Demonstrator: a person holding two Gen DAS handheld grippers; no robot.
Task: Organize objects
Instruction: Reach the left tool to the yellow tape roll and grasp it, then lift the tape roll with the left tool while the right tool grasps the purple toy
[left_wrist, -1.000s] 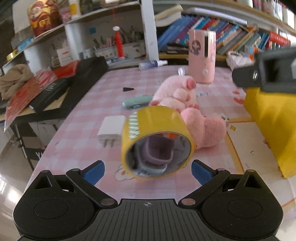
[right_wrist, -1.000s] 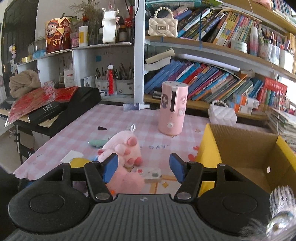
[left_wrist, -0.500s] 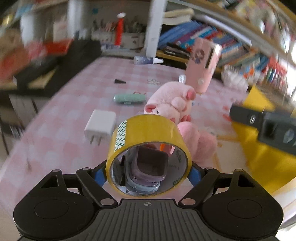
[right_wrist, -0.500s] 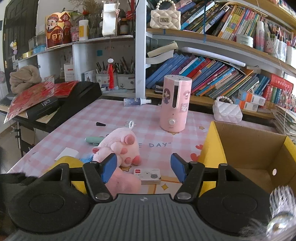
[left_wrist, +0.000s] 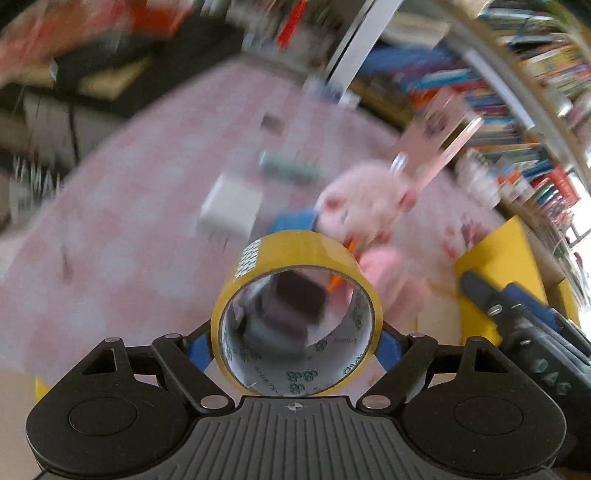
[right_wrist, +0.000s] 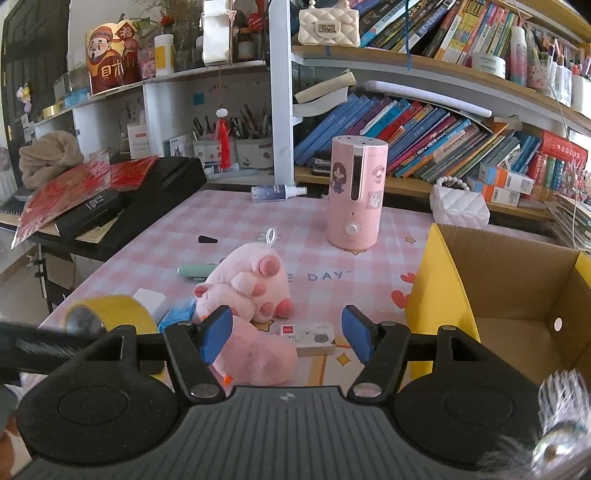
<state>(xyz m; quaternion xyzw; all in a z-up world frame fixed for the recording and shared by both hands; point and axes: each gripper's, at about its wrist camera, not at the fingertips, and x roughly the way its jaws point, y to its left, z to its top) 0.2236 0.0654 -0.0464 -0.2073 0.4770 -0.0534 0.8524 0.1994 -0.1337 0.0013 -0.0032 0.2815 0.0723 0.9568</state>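
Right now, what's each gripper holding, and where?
Left gripper: yellow tape roll, pads on its flat sides. Right gripper: open, holds nothing.

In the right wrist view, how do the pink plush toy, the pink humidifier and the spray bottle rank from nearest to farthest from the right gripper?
1. Pink plush toy, just beyond the right gripper.
2. Pink humidifier, mid-table, upright.
3. Spray bottle, lying at the table's far edge.

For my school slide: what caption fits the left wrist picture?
Left gripper holding a yellow tape roll above the pink checked table.
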